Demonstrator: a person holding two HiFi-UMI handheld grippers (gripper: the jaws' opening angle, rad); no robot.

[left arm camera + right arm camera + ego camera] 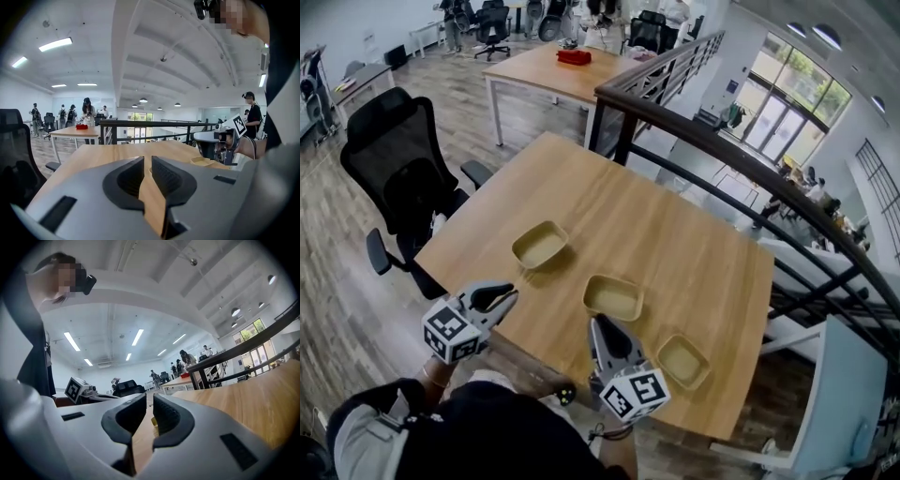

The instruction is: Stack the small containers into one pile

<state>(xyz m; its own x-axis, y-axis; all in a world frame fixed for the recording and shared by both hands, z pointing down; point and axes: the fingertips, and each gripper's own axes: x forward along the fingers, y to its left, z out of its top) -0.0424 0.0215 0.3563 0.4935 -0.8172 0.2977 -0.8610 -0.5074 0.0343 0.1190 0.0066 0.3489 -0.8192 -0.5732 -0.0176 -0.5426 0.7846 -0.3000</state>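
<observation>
Wood-topped table [703,253], head view: three small beige containers lie singly in a slanting row, well apart. The far container [540,245] is at the left, the middle container [613,297] in the centre, and the near container [683,361] by the table's near right edge. At the near table edge the left gripper [508,294] hangs short of the far container. Further right, the right gripper [598,324] has its tip just before the middle container's rim. Black office chair [394,159] stands off the table's left side. Left gripper view: jaws drawn together to a thin slit, nothing between them. Bare table top lies beyond, with the right gripper and one container at the right; which container, cannot tell. Right gripper view: jaws likewise together and empty. A sliver of container rim shows past the tips, and the left gripper's marker cube [77,389] sits at the left.
</observation>
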